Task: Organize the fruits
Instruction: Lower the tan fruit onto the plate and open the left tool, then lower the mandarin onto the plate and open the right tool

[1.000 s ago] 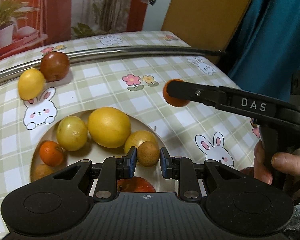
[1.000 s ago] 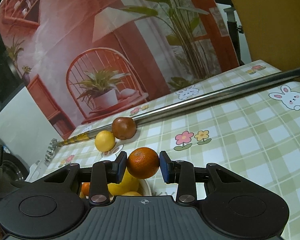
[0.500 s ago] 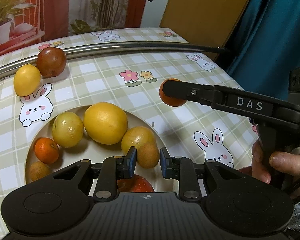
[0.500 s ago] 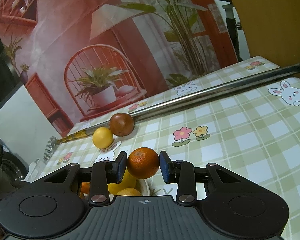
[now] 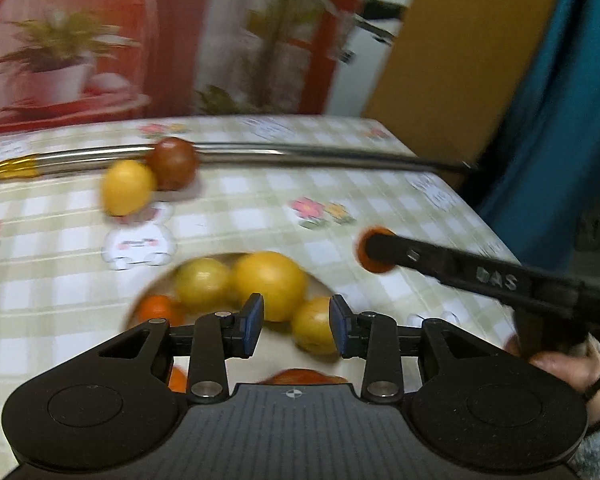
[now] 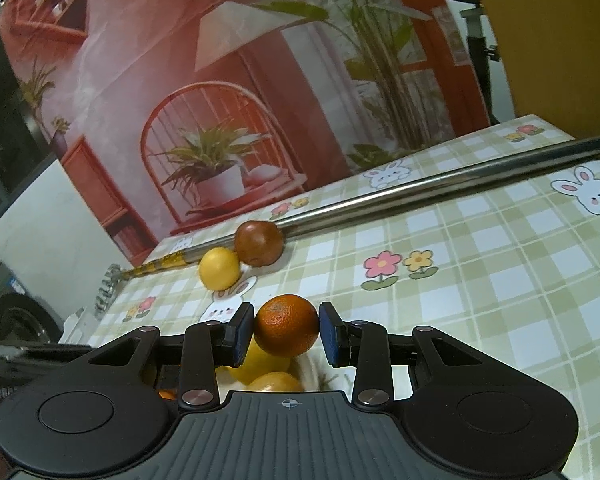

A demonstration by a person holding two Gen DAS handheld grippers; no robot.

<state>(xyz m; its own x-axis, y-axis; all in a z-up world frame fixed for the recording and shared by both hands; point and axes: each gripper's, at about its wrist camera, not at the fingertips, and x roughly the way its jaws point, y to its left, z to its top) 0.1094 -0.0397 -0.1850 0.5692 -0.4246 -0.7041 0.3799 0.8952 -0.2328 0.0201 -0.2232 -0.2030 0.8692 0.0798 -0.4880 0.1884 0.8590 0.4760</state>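
Observation:
My right gripper is shut on a small orange, held in the air above the near edge of the white plate. From the left wrist view the same orange shows at the tip of the right gripper's finger, just right of the plate. The plate holds several yellow and orange fruits, among them a big yellow one. My left gripper hangs open over the plate with nothing between its fingers. A lemon and a brown fruit lie on the tablecloth beyond it.
A long metal rod lies across the far side of the checked tablecloth, right behind the brown fruit. A hand holds the right gripper at the table's right edge. A teal curtain hangs beyond that edge.
The left wrist view has swung and blurred, with the loose lemon and brown fruit now nearer its middle. The left jaws stand a little wider. The right gripper still holds the orange.

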